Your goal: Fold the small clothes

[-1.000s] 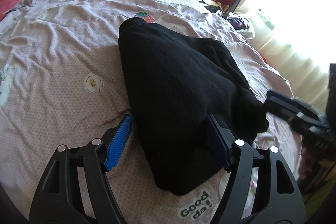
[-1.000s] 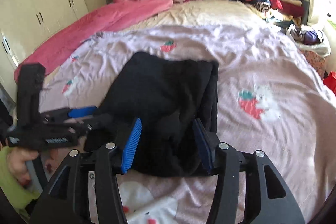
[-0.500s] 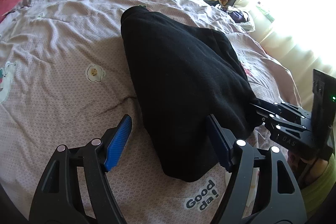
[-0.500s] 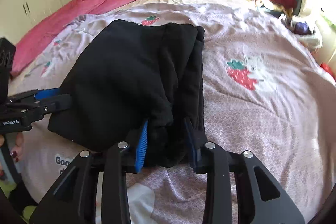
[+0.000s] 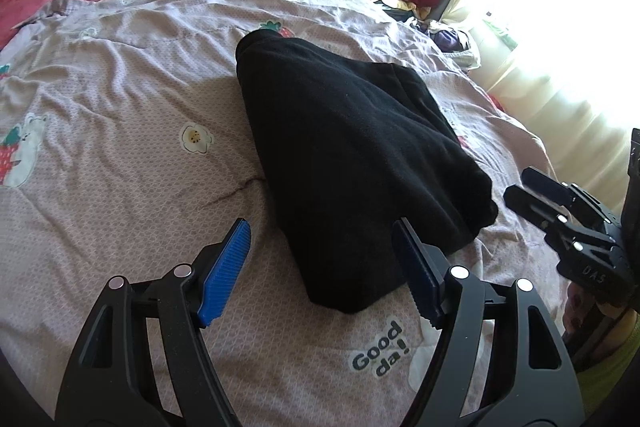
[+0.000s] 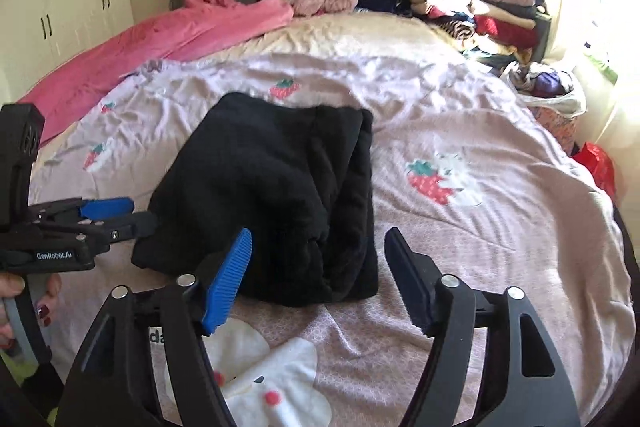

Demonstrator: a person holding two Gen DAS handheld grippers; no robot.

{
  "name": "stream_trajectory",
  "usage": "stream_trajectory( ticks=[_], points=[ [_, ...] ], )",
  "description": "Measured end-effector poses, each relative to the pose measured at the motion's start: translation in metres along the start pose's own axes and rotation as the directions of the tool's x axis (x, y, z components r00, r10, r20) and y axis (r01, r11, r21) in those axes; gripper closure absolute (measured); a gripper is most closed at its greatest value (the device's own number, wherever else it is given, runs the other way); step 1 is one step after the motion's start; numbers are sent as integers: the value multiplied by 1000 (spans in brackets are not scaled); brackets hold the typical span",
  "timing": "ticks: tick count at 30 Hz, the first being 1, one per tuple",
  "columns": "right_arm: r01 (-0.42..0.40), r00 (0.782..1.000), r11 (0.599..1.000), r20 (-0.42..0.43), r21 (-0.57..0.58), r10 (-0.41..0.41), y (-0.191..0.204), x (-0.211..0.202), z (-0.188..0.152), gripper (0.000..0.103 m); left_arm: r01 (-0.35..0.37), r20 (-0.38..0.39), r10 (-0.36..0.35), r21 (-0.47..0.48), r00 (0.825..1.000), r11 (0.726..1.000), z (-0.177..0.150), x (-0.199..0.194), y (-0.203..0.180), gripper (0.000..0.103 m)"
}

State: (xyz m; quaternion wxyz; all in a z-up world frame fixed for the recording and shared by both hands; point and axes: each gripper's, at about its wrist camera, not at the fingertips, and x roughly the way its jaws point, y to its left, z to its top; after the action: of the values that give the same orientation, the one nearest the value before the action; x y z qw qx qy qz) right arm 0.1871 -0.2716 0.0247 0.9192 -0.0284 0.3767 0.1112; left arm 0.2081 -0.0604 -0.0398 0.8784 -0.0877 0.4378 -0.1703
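I see the folded black garment (image 6: pixel 276 203) lying mid-bed (image 6: pixel 480 247), soft and floppy; both left tongs (image 5: pixel 320 263) and right tongs (image 6: pixel 318 275) gape apart, empty. I'd pinch its near corners.

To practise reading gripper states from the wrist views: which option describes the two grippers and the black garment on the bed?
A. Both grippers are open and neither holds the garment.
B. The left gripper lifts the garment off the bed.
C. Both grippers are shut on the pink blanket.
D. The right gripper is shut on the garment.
A: the left gripper and right gripper both stand with jaws wide apart, while the black garment lies folded on the bed, held by neither.
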Motion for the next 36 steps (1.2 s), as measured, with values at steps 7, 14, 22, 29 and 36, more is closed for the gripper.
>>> stream_trajectory(
  ticks=[7, 14, 22, 29, 36],
  points=[
    [63, 988, 998, 136, 19, -66, 8, -45, -1, 5, -28, 64, 27, 22, 998, 999, -5, -32, -2, 10],
    [105, 972, 994, 212, -1, -103, 22, -87, -12, 5, -70, 128, 66, 28, 990, 997, -15, -72, -4, 9],
    [139, 961, 990, 244, -3, -134, 44, -115, -41, 4, -107, 188, 99, 33, 977, 994, -45, -116, -2, 9],
    [122, 965, 992, 238, -28, -112, 61, -125, -60, 4, -138, 219, 130, 22, 967, 990, -75, -135, 1, 9],
    [122, 971, 993, 208, -2, -119, 67, -122, -77, 4, -118, 188, 113, 17, 976, 993, -92, -135, 3, 9]
  ],
)
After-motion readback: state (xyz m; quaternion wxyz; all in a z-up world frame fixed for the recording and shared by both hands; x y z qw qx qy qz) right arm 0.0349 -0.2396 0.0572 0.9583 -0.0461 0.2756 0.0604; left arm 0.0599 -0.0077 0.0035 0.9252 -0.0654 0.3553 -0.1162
